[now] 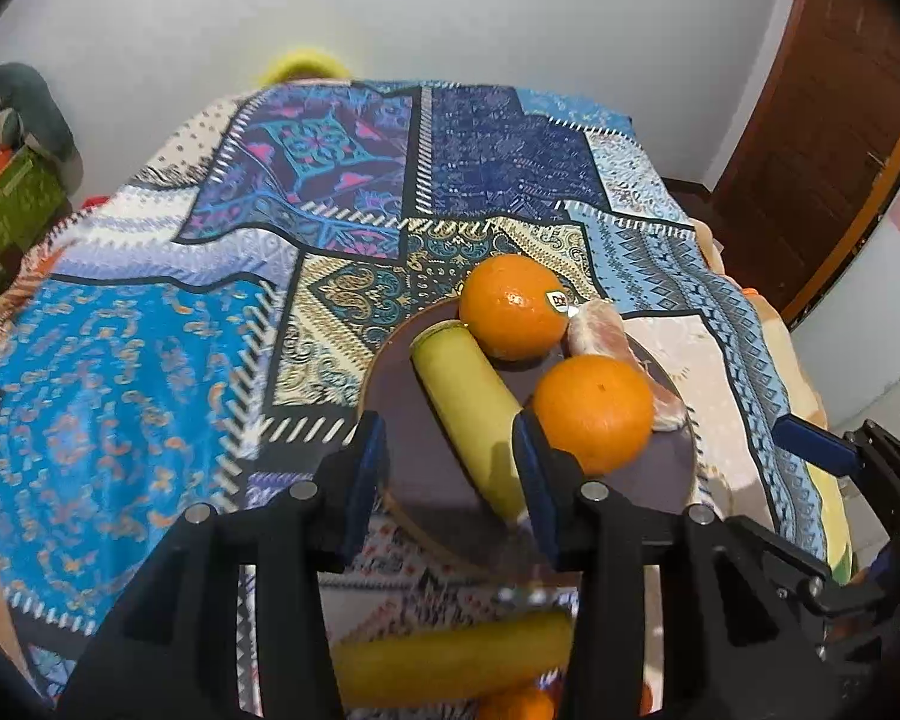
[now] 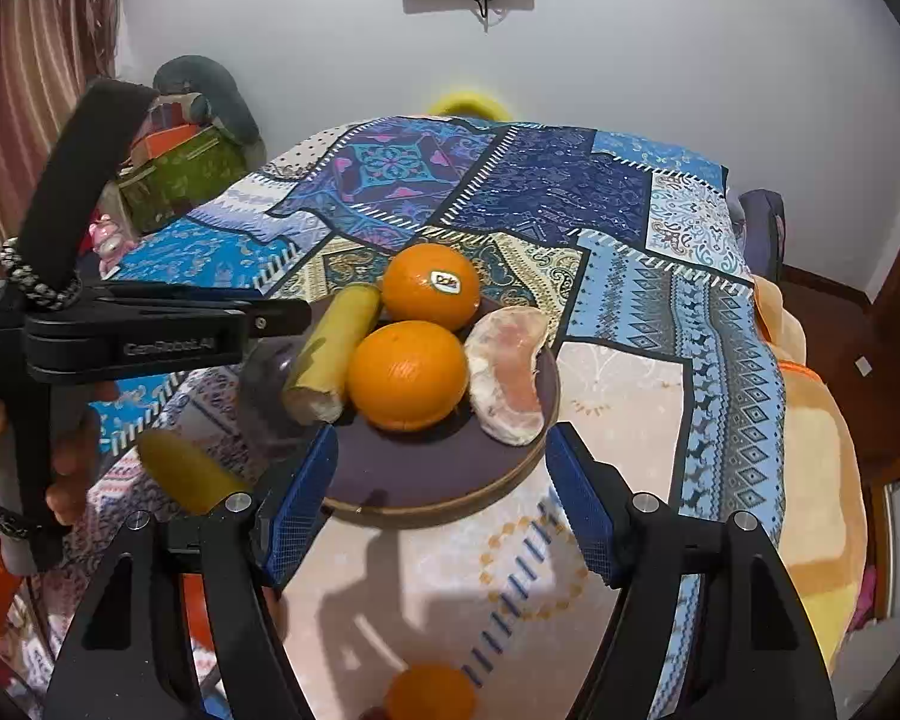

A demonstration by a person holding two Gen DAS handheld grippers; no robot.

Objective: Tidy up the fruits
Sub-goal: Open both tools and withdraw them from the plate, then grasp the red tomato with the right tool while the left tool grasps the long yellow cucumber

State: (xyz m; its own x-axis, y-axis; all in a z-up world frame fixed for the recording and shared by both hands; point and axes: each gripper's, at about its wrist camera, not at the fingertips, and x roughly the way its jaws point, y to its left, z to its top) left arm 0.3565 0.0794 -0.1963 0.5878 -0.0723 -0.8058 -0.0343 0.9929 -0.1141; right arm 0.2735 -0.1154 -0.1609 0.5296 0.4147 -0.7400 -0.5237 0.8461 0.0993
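A round purple plate sits on the patterned cloth and holds a cut banana piece, two oranges and a peeled citrus segment. The same plate, banana piece, near orange, stickered orange and segment show in the left wrist view. My left gripper is open, its fingers straddling the banana piece's near end. My right gripper is open and empty at the plate's near rim. Another banana and an orange lie off the plate, close below.
The patchwork cloth covers a table that drops off at the right edge. A green box and clutter stand at the far left. A wooden door is at the right. A second banana piece lies left of the plate.
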